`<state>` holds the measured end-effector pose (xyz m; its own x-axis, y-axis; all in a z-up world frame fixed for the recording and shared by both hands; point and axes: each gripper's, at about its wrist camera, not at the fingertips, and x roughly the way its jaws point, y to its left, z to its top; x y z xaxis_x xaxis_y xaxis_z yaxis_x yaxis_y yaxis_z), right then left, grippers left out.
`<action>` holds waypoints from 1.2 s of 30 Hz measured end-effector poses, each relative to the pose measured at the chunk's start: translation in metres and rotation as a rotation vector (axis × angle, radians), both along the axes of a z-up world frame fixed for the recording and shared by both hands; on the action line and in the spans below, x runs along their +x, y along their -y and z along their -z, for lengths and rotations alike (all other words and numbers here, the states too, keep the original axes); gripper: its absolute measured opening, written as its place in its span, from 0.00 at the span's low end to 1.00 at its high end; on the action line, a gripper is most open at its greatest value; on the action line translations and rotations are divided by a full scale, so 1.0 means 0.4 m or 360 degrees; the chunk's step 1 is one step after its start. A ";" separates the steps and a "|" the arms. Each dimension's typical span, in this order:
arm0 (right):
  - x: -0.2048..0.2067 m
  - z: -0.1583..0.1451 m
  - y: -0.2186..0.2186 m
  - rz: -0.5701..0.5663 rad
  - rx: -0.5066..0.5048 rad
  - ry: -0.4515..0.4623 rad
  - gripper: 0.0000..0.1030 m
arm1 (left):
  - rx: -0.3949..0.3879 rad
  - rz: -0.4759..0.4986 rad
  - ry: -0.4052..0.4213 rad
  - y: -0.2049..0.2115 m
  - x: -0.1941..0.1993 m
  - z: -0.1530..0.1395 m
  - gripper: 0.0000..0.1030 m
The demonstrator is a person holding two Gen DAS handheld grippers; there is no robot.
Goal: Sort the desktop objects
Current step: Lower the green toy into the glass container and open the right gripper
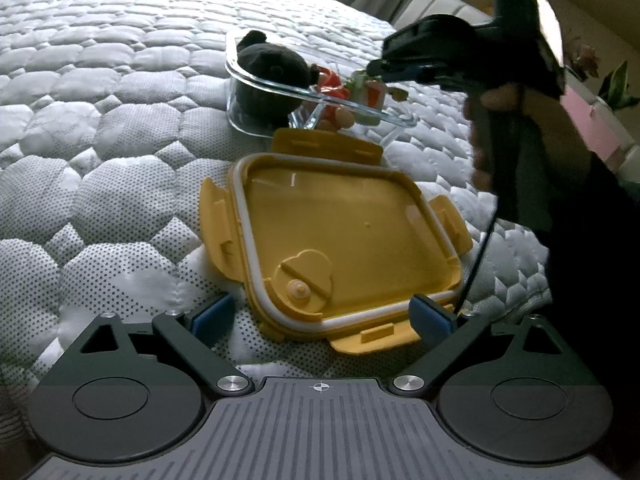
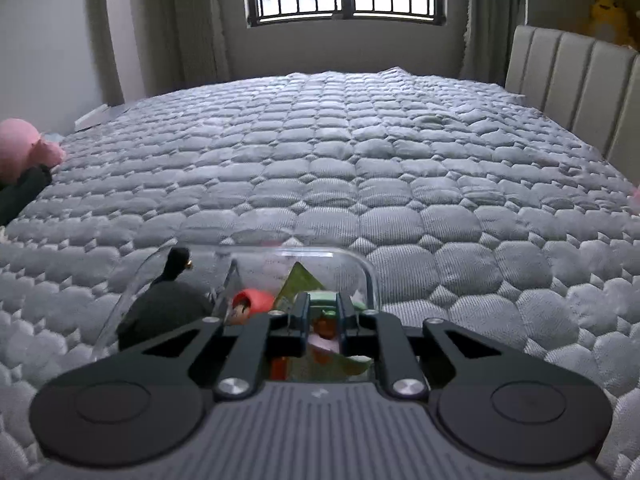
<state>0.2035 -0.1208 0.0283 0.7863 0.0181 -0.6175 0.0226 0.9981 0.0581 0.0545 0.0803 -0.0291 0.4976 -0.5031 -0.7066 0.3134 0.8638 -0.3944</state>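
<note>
One glass container point(image 1: 256, 76), one yellow lid point(image 1: 344, 248) between my spread left gripper point(image 1: 322, 316), my right gripper point(image 2: 323, 320) pinching one small toy point(image 2: 325, 326) over the container.

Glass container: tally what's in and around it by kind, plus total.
Glass container: 1
Yellow snap-lock lid, on the quilt beside it: 1
Black plush toy, inside: 1
Red-capped figurine, inside: 1
Green-and-white packet, held over the container by the right hand-held gripper: 1
Total: 5
</note>
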 end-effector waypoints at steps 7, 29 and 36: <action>0.038 0.024 0.014 0.0009 0.0064 -0.0041 0.15 | 0.0011 -0.0001 0.0003 0.005 0.000 0.000 0.95; 0.058 0.065 0.050 0.0036 0.0246 -0.0136 0.16 | 0.0037 -0.0001 0.0003 0.016 0.004 -0.003 0.96; 0.003 -0.010 0.058 -0.0013 0.0239 0.0021 0.25 | 0.0043 0.0001 0.0002 0.023 0.011 -0.004 0.96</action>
